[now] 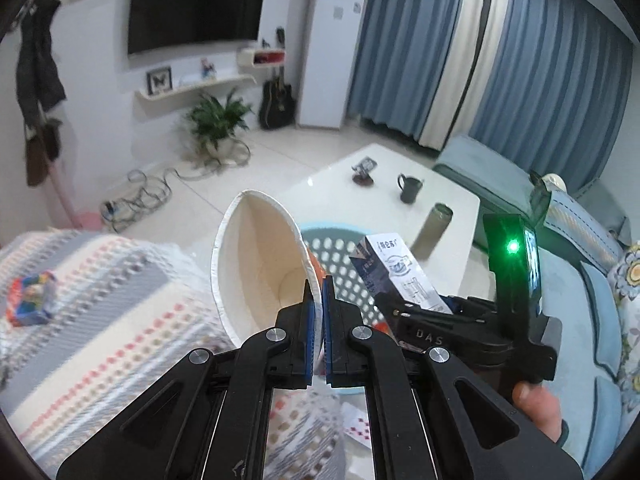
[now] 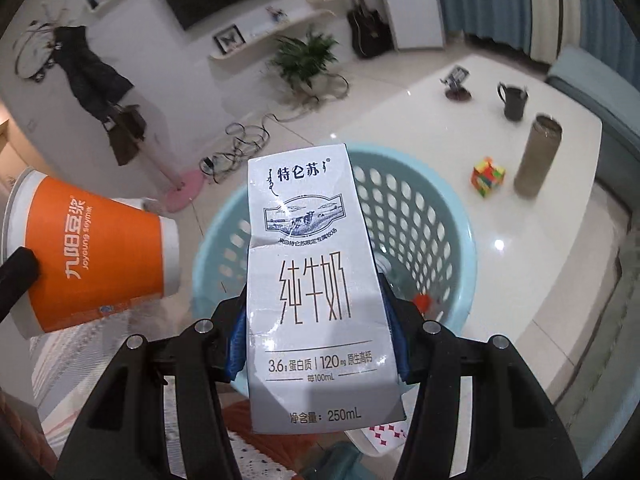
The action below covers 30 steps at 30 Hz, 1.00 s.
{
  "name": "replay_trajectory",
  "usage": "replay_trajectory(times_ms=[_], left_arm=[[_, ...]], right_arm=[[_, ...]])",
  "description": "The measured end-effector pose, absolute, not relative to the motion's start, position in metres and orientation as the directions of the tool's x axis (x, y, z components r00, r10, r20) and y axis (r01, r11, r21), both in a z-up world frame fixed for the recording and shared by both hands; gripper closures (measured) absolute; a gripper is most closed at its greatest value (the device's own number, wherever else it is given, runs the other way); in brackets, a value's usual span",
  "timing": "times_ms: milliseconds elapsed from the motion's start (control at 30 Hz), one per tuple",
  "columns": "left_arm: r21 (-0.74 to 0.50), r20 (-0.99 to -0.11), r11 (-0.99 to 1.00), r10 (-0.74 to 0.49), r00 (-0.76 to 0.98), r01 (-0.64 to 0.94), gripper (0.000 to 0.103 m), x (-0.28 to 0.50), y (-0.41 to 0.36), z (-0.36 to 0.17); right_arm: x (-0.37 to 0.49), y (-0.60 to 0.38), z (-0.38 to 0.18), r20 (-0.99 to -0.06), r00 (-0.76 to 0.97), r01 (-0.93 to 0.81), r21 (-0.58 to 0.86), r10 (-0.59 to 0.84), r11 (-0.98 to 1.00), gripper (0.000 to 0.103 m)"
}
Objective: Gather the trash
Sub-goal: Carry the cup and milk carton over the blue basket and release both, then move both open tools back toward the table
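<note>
My left gripper (image 1: 317, 294) is shut on the rim of an empty paper cup (image 1: 256, 264), white inside and orange outside. In the right wrist view the cup (image 2: 92, 256) lies tilted at the left. My right gripper (image 2: 314, 308) is shut on a white milk carton (image 2: 312, 280), its blue pads pressing both sides. The carton (image 1: 396, 272) and the right gripper (image 1: 416, 306) also show in the left wrist view. Both items hang just above a light blue perforated basket (image 2: 440, 216), seen behind the cup as the basket (image 1: 340, 240). A small orange scrap (image 2: 422, 302) lies inside it.
Behind the basket, a white coffee table (image 2: 400, 112) carries a dark mug (image 2: 512, 100), a grey tumbler (image 2: 536, 156), a colourful cube (image 2: 488, 176) and a phone stand (image 2: 456, 80). A patterned blanket (image 1: 100, 320) lies left, a blue sofa (image 1: 592, 320) right. Cables (image 1: 136, 196) trail on the floor.
</note>
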<state>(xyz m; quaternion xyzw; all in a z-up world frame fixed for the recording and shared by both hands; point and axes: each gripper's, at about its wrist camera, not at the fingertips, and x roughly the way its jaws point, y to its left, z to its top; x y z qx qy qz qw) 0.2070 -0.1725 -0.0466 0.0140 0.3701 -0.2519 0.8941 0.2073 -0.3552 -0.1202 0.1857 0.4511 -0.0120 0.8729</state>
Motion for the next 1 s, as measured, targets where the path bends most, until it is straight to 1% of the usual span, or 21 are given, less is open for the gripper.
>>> replay_trajectory(times_ms=[133,167,200,267,300,400,633,800,900,967,1000], left_arm=[[-0.167,-0.696,0.873,-0.434,0.572,0.458,0.100,0.217,-0.181,-0.061],[-0.168,-0.700,0.873,-0.433,0.568,0.458,0.092,0.218,-0.182,-0.062],[-0.176,-0.709,0.870,-0.437,0.554,0.461,0.077,0.220,-0.183,-0.066],[-0.172,-0.711,0.874,-0.430,0.556,0.455,0.064,0.218,-0.183,-0.068],[-0.169,-0.714,0.872,-0.429,0.553,0.459,0.061,0.218,-0.182,-0.071],[-0.184,-0.721,0.871,-0.435,0.540,0.456,0.057,0.217,-0.177,-0.073],[-0.216,-0.713,0.879,-0.439,0.547,0.425,0.056,0.211,-0.153,-0.073],[-0.228,-0.694,0.885,-0.440,0.570,0.407,0.056,0.201,-0.133,-0.063],[-0.220,-0.684,0.893,-0.429,0.590,0.394,0.053,0.195,-0.122,-0.057],[-0.218,-0.678,0.896,-0.424,0.600,0.386,0.052,0.191,-0.114,-0.053],[-0.219,-0.675,0.897,-0.423,0.605,0.383,0.051,0.189,-0.110,-0.051]], right_arm=[[0.211,-0.357,-0.134,-0.808,0.572,0.214,0.310,0.139,0.926,0.050],[0.212,-0.357,-0.136,-0.811,0.570,0.221,0.308,0.134,0.925,0.050],[0.212,-0.358,-0.138,-0.814,0.566,0.225,0.305,0.131,0.925,0.050],[0.214,-0.359,-0.141,-0.818,0.560,0.225,0.304,0.133,0.926,0.050],[0.213,-0.359,-0.142,-0.820,0.557,0.227,0.302,0.131,0.926,0.050],[0.213,-0.358,-0.143,-0.823,0.553,0.229,0.302,0.131,0.926,0.050],[0.207,-0.351,-0.135,-0.820,0.560,0.219,0.290,0.123,0.932,0.050],[0.203,-0.332,-0.116,-0.803,0.585,0.177,0.265,0.115,0.948,0.050],[0.205,-0.329,-0.113,-0.806,0.583,0.188,0.256,0.102,0.948,0.050],[0.210,-0.330,-0.115,-0.810,0.582,0.209,0.239,0.075,0.948,0.046],[0.212,-0.331,-0.117,-0.818,0.573,0.220,0.221,0.058,0.950,0.034]])
